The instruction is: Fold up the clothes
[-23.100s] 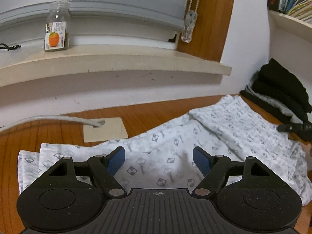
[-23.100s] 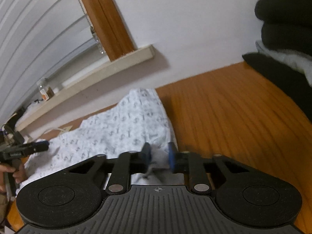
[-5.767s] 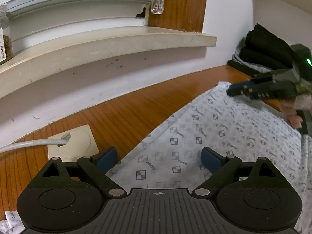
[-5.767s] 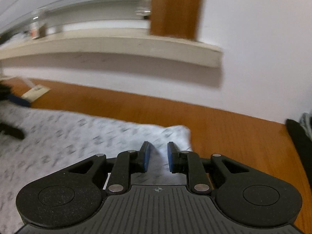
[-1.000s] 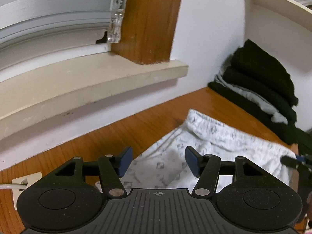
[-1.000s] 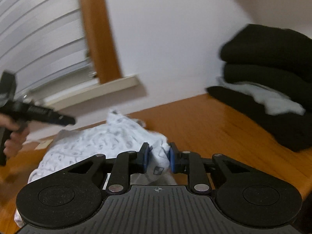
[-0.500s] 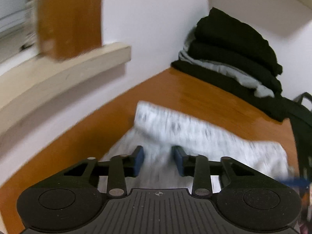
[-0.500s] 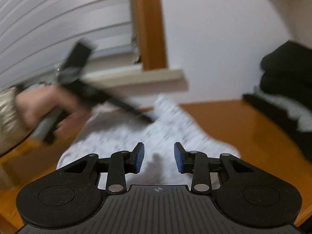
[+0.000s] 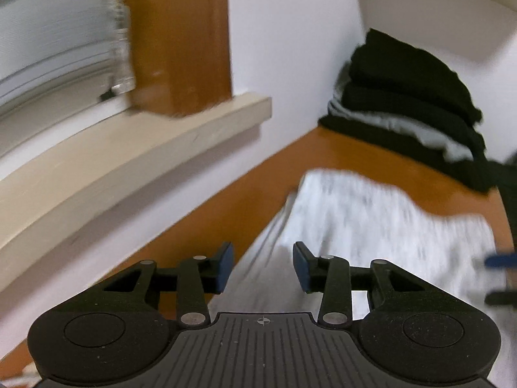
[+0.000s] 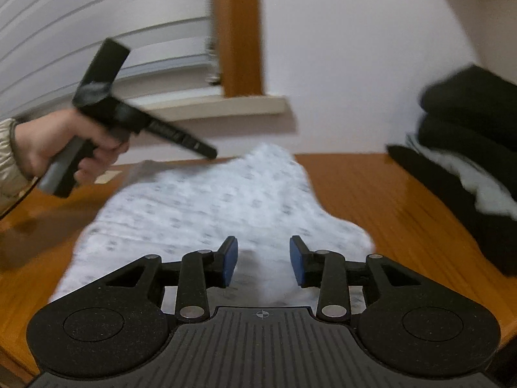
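A white garment with small grey checks lies folded over on the wooden table; the same garment looks blurred in the left wrist view. My right gripper hangs open just above its near edge, nothing between the blue pads. My left gripper is open too, over the garment's left edge. In the right wrist view a person's hand holds the left gripper's body above the garment's far left side.
A stack of folded black and grey clothes sits in the back right corner, also in the right wrist view as the clothes stack. A beige window sill and a wooden frame post run along the wall behind the table.
Both grippers have let go of the garment and opened wider. The garment now lies folded on the table. The left gripper has swung right and lifted; both views are blurred by motion.
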A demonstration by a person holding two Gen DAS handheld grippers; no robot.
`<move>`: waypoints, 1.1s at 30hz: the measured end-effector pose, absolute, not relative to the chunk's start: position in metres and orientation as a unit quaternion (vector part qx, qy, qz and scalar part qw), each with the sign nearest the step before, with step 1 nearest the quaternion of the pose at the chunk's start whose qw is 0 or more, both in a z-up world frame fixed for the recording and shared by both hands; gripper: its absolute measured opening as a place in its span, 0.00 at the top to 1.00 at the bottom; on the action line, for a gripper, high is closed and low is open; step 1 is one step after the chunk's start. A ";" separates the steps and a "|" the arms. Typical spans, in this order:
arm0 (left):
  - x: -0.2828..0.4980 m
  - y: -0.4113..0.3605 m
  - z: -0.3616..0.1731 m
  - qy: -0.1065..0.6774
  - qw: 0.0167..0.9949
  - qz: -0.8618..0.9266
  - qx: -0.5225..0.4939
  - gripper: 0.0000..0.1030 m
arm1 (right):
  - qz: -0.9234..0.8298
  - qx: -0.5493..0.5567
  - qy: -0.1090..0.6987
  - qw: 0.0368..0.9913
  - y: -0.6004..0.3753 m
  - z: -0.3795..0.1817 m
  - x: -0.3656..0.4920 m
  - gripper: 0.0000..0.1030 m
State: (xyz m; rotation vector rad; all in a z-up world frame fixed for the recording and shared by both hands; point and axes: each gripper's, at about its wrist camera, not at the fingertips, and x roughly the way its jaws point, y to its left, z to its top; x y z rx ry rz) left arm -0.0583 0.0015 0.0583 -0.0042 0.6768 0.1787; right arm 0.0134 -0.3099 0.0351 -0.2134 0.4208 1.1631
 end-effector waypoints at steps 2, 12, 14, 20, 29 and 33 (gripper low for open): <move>-0.080 0.005 0.055 0.336 0.938 0.089 0.016 0.57 | 0.567 -0.119 0.193 0.792 -0.300 0.036 -0.006 0.60; -0.113 0.011 0.041 0.350 0.932 0.093 0.037 0.57 | 0.637 -0.213 0.180 0.718 -0.265 0.035 -0.088 0.49; -0.114 0.012 0.039 0.348 0.932 0.093 0.034 0.57 | 0.632 -0.238 0.176 0.716 -0.261 0.032 -0.094 0.47; -0.119 0.007 0.043 0.346 0.932 0.094 0.049 0.57 | 0.618 -0.311 0.156 0.705 -0.264 0.022 -0.097 0.59; -0.166 -0.048 0.052 0.303 0.941 0.059 0.138 0.42 | 0.578 -0.338 0.130 0.732 -0.285 0.031 -0.067 0.79; -0.160 -0.079 0.050 0.294 0.938 0.034 0.183 0.35 | 0.557 -0.319 0.129 0.756 -0.294 0.040 -0.045 0.80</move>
